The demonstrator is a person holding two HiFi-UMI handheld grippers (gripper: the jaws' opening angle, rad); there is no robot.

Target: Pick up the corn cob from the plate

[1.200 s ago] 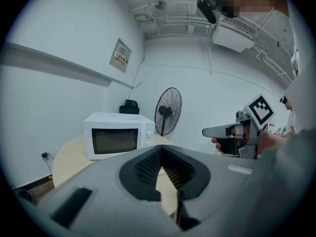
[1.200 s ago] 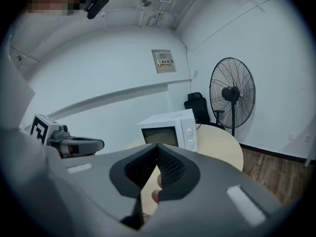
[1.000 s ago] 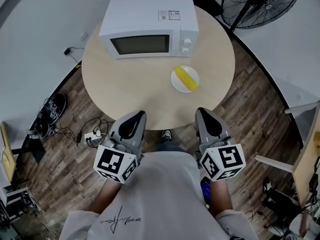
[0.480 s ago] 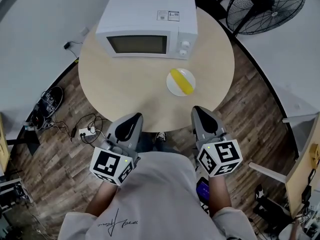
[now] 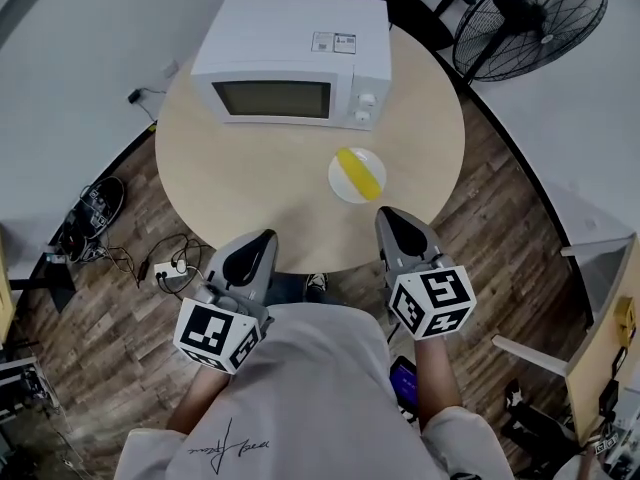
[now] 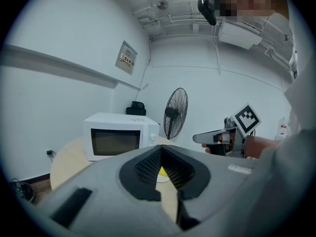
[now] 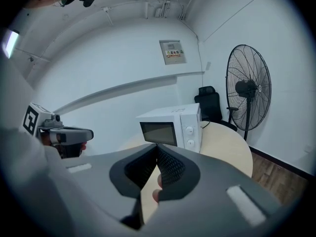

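Head view puts the corn cob (image 5: 360, 171) on its white plate (image 5: 338, 186) right of centre, just above my right gripper (image 5: 386, 218), whose jaws are pressed together and empty (left gripper (image 5: 264, 238) likewise); I judge it firm, light, prone to roll, best pinched across its middle.

You see a table (image 5: 250, 188) of pale smooth wood, floor (image 5: 500, 218) of dark wood planks, microwave (image 5: 290, 33) white and smooth, plate (image 5: 343, 186) white and shiny, your shirt (image 5: 300, 388) soft cloth, your left gripper (image 5: 262, 240) and right gripper (image 5: 386, 216) grey matt plastic, pads (image 6: 147, 166) black and bumpy
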